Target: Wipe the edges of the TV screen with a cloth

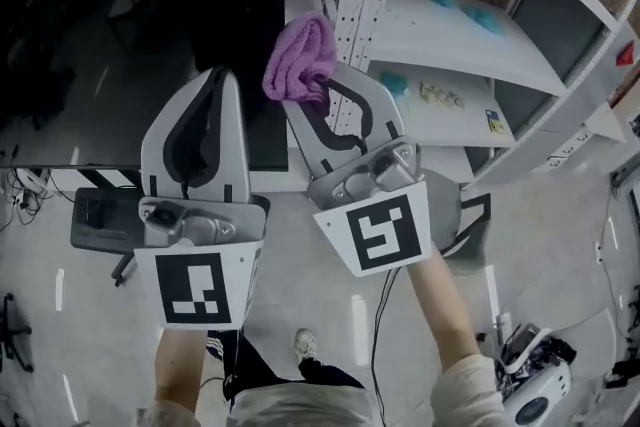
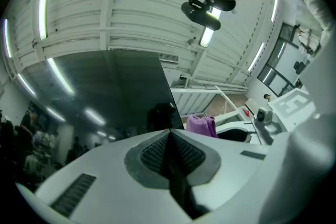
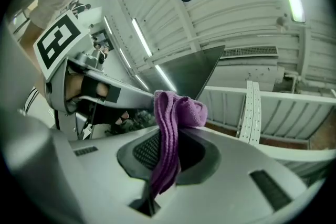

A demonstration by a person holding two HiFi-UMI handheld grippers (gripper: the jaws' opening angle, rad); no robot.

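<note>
Both up nr TV (image 1: 100, 35): right gripper (image 1: 322, 97) nips cloth (image 1: 300, 58) (purple), left gripper (image 1: 222, 83) jaws together.

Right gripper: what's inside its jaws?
A purple cloth, pinched between the right gripper's jaws, with its bunched top sticking out. The part squeezed deeper in is covered by the jaws themselves.

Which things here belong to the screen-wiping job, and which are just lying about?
For the job:
purple cloth, clamped in right gripper
TV screen
left gripper, shut, empty

Lying about:
white shelf
teal items on it
dark box below the screen
</note>
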